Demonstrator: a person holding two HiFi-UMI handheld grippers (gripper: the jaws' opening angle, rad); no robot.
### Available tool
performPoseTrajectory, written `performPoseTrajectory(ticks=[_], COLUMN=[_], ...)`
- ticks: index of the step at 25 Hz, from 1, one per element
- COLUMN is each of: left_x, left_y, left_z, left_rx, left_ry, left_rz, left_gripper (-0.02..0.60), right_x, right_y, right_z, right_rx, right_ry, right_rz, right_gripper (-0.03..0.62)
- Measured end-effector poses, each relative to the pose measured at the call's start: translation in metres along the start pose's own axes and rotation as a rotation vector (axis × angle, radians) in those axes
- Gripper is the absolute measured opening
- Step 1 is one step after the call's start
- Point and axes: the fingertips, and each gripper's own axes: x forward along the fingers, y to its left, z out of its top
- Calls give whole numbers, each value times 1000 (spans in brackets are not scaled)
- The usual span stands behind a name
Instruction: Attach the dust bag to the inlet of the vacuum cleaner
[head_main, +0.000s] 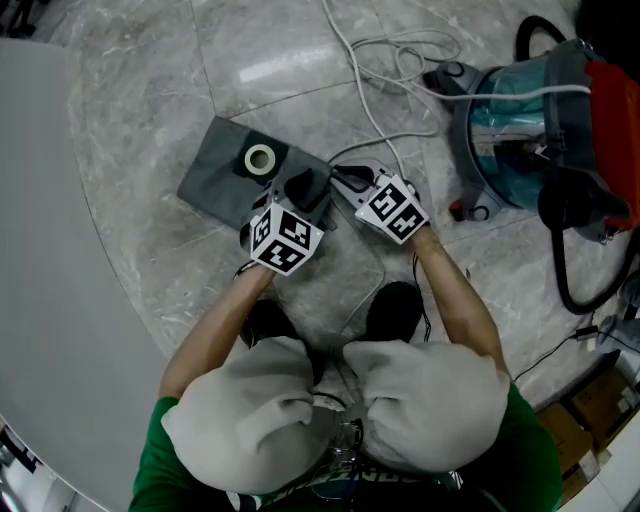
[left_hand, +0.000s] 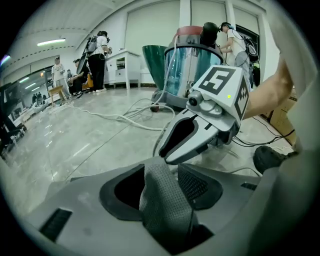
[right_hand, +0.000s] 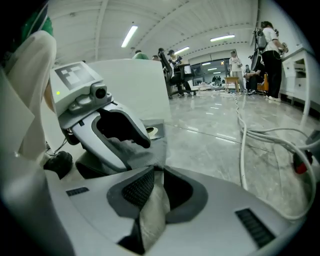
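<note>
Looked down on a kneeling person working low over a marble floor (head_main: 300, 60). Showed the left gripper (left_hand: 162, 187) with fingers (left_hand: 197, 185) spread wide, a raised fold of the grey dust bag (left_hand: 165, 210) standing loose between them, pressed by neither pad. Showed the right gripper (right_hand: 156, 190) with fingers (right_hand: 135, 187) about half apart, another fold of the same bag hanging in the gap, apparently unclamped. Placed the rest of the dust bag (head_main: 222, 178) flat on the floor just beyond both pairs of fingers, round pale collar (head_main: 260, 158) facing up.

Judged the main risk thus: with neither pair biting, likely to lose the fold on any lift and drop the bag. Closing on thin fabric alone could let it slide or tear. Holding far from the collar would make aiming at the inlet awkward.

Found the vacuum cleaner (head_main: 520, 110) well apart, off to the right of the right fingers, inlet not discernible. Between fingers and machine lay a white cable (head_main: 372, 110) and a black hose (head_main: 557, 262), either ready to snag. Noted cardboard boxes (head_main: 585, 430) and, far beyond the fingers, other people (left_hand: 97, 50).
</note>
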Motion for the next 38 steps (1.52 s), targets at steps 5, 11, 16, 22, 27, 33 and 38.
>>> performPoseTrajectory(ticks=[5, 11, 16, 22, 27, 33, 38], left_x=[0, -2, -9, -14, -30, -66, -105], left_y=[7, 15, 17, 21, 23, 14, -23], left_z=[-3, -6, -3, -7, 4, 52, 107], left_rx=[49, 59, 52, 26, 2, 23, 123], left_ry=[29, 31, -8, -10, -71, -264, -459], left_rz=[94, 166, 173, 175, 162, 83, -68], left_gripper=[210, 210, 86, 14, 9, 8, 9], right_x=[-9, -12, -12, -25, -39, -61, -81], right_y=[10, 28, 42, 30, 5, -19, -35], right_z=[26, 49, 59, 56, 52, 53, 53], right_rx=[33, 4, -24, -4, 22, 37, 31], right_ry=[-92, -142, -161, -171, -178, -202, -216], right_rz=[59, 110, 148, 106, 36, -38, -99], right_gripper=[61, 61, 52, 52, 52, 52, 52])
